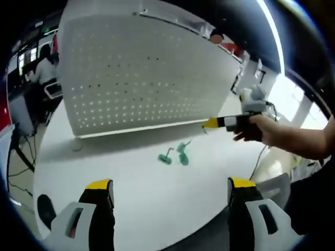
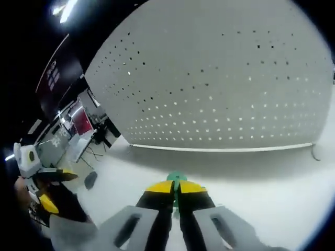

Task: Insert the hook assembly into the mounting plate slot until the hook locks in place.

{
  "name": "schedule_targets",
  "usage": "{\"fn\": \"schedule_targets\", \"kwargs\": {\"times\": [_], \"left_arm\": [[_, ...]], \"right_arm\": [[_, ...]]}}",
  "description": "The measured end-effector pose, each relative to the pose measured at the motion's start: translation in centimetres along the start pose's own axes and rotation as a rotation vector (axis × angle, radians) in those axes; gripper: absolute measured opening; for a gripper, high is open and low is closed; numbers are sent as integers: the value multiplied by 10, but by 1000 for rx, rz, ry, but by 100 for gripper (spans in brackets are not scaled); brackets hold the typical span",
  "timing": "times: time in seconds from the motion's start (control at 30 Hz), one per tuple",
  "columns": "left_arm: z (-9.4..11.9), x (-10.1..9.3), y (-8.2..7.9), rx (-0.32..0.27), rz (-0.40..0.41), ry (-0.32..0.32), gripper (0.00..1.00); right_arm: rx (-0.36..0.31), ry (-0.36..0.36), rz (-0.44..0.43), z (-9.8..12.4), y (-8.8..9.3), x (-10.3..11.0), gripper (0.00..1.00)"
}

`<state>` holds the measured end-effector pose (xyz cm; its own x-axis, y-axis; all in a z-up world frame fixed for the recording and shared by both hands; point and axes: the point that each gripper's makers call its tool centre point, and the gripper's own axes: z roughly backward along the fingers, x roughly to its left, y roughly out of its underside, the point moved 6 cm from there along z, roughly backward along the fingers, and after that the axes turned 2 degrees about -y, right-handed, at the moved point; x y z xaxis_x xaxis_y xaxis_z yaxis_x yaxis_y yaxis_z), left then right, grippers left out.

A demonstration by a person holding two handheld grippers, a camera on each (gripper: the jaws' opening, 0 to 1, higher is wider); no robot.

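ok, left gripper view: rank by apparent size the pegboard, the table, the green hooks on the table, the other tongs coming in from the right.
1. pegboard and table: both huge, too close to rank.
2. right tongs, though nearness is unsure.
3. green hooks, smallest.

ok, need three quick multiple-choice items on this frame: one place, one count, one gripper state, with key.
1. Where do the loose green hooks lie?
A. on the white table in front of the pegboard
B. hung on the pegboard
C. on the floor

2. How many loose green hooks lie on the table in the left gripper view?
A. none
B. two
C. five

3. The right gripper is:
A. wide open
B. shut on a green hook
C. shut on a cable

Key: 1 A, they rest on the tabletop below the board; 2 B, two green pieces side by side; 3 B, green shows between its closed yellow tips.
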<state>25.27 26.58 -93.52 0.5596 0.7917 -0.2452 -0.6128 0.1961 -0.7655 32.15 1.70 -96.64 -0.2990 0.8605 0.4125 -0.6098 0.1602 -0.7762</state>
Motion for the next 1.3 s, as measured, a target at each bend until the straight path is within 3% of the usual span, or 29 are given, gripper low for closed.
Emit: {"fn": "schedule_targets", "kwargs": {"times": [0.33, 0.6, 0.73, 1.0, 1.3], "left_arm": [[-10, -13, -14, -32, 66, 63, 70], [-11, -14, -21, -60, 98, 87, 57], [-10, -14, -25, -81, 104, 92, 43], [-5, -11, -27, -109, 150, 113, 26], [-3, -11, -29, -136, 185, 127, 17]], "right_arm": [[-113, -190, -28, 13, -8, 85, 0], [-122, -271, -28, 8, -1, 128, 0], [-130, -313, -21, 4, 0, 144, 0], [-156, -355, 8, 2, 2, 164, 0], [-184, -364, 39, 3, 3, 172, 0]]}}
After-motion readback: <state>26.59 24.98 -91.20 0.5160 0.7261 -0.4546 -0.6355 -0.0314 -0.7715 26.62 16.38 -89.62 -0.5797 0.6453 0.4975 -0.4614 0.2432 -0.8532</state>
